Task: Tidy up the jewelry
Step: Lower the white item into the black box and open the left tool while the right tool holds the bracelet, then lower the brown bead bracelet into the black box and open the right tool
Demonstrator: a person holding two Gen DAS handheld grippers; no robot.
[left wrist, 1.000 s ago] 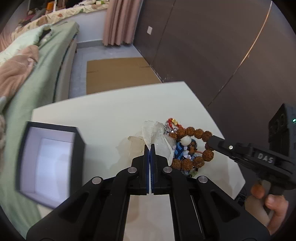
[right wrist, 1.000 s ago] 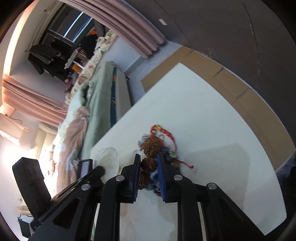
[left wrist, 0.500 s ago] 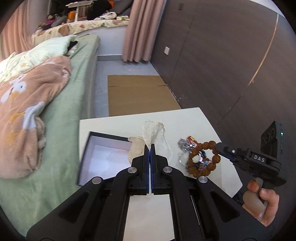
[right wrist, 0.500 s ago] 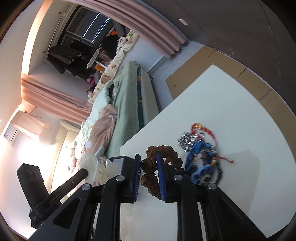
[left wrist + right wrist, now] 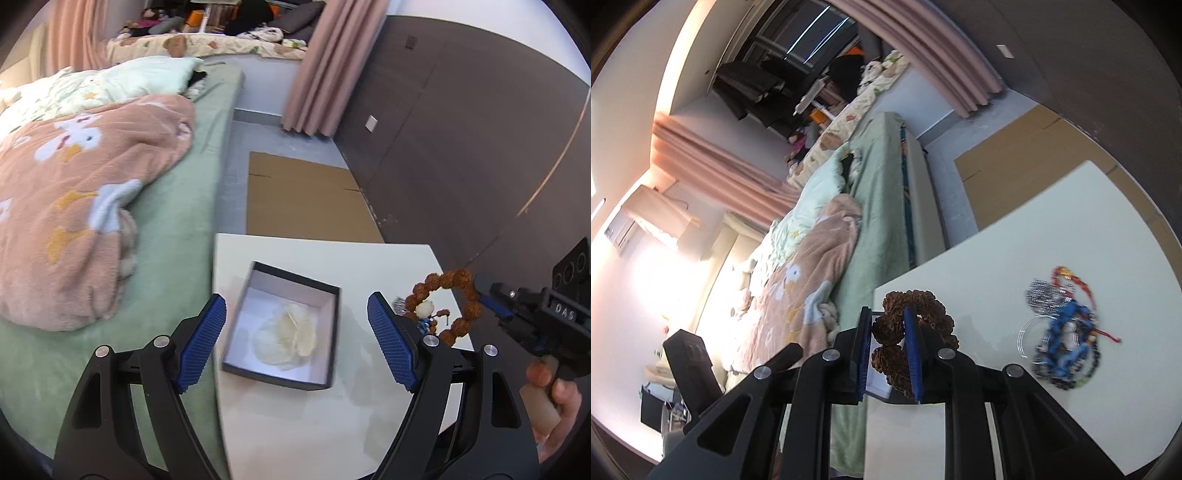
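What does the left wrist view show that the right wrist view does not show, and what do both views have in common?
Only the left wrist view shows the inside of the black box, with a pale sheer pouch lying in it, the opening left gripper with nothing between its pads, and the person's hand on the right gripper's handle.

Only the right wrist view shows the jewelry pile on the table and the right gripper pinching the beads from close.

Both show the brown bead bracelet held above the white table, and the bed with its pink blanket.
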